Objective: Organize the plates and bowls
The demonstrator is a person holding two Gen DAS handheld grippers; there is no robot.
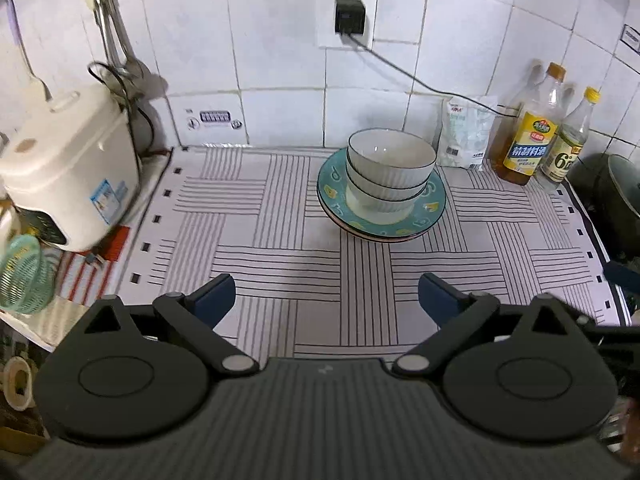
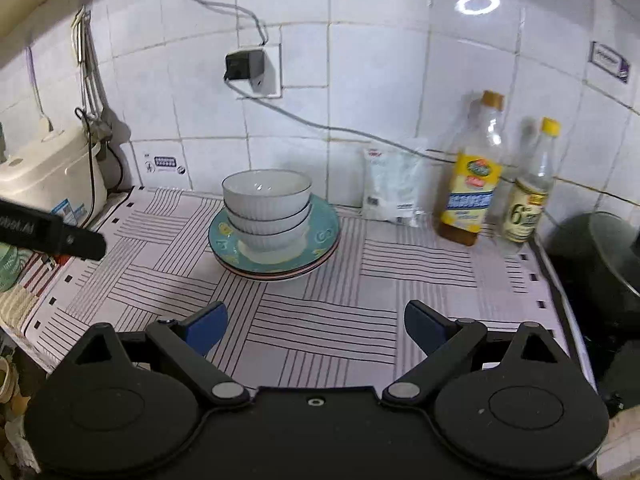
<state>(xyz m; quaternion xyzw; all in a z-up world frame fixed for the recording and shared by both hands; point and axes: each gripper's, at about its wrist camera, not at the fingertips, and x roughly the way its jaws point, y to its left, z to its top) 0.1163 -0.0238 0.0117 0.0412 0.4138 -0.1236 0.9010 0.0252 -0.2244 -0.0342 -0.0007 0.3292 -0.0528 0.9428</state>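
Note:
Three white ribbed bowls (image 1: 390, 168) are nested in a stack on a teal patterned plate (image 1: 428, 206), which lies on other plates on the striped mat (image 1: 280, 248) near the back wall. The same bowls (image 2: 267, 204) and teal plate (image 2: 320, 236) show in the right wrist view. My left gripper (image 1: 326, 300) is open and empty, above the mat in front of the stack. My right gripper (image 2: 316, 326) is open and empty, in front of and to the right of the stack. The other gripper's body (image 2: 52, 234) shows at the left of the right wrist view.
A white rice cooker (image 1: 68, 168) stands at the left and a green basket (image 1: 24, 276) in front of it. A white bag (image 1: 466, 132) and two bottles (image 1: 532, 140) stand by the wall at the right. A dark pot (image 2: 600, 264) sits at the far right. A cable (image 1: 420, 80) runs along the wall.

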